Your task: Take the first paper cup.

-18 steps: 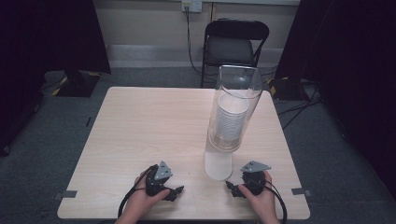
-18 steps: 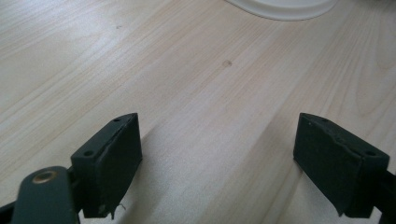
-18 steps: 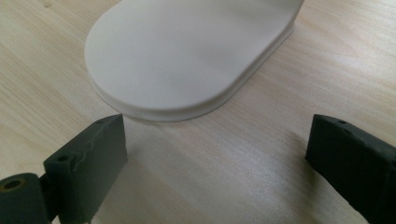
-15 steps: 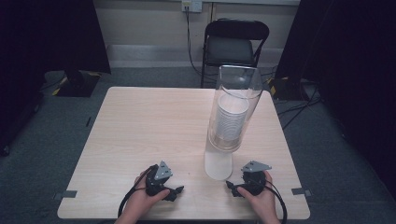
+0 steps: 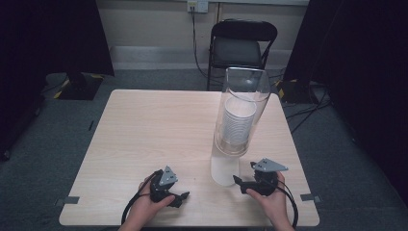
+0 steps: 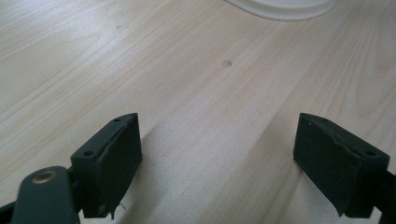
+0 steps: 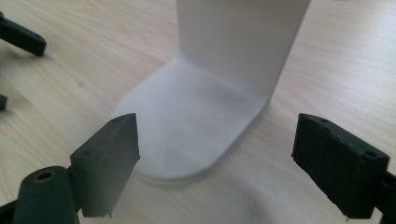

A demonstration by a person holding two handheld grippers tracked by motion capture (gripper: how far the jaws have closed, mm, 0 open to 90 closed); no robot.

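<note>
**Q:** Resting where, exactly, are the two tools?

**A:** Both lie at the near edge of the wooden table point(image 5: 144, 130), each held in one hand. The left gripper point(image 5: 179, 197) sits to the left of the dispenser's foot, the right gripper point(image 5: 239, 182) just to its right, pointing toward it.

**Q:** What is the state of each tool?

**A:** Released, in both cases. In the left gripper view the jaws stand wide apart over bare tabletop, with nothing between them. In the right gripper view the jaws are likewise spread, and the white base point(image 7: 187, 135) lies ahead of them, not touched by either jaw.

**Q:** Where does the cup dispenser stand?

**A:** The cup dispenser point(image 5: 238, 120) stands upright on the right half of the table, near the front edge, between the two grippers but closer to the right one. Its clear tube holds a stack of white cups point(image 5: 238, 126), carried on a white column that rises from the flat, rounded base.

**Q:** What lies beyond the table?

**A:** A black folding chair point(image 5: 243, 45) stands behind the far edge, against the wall.
</note>
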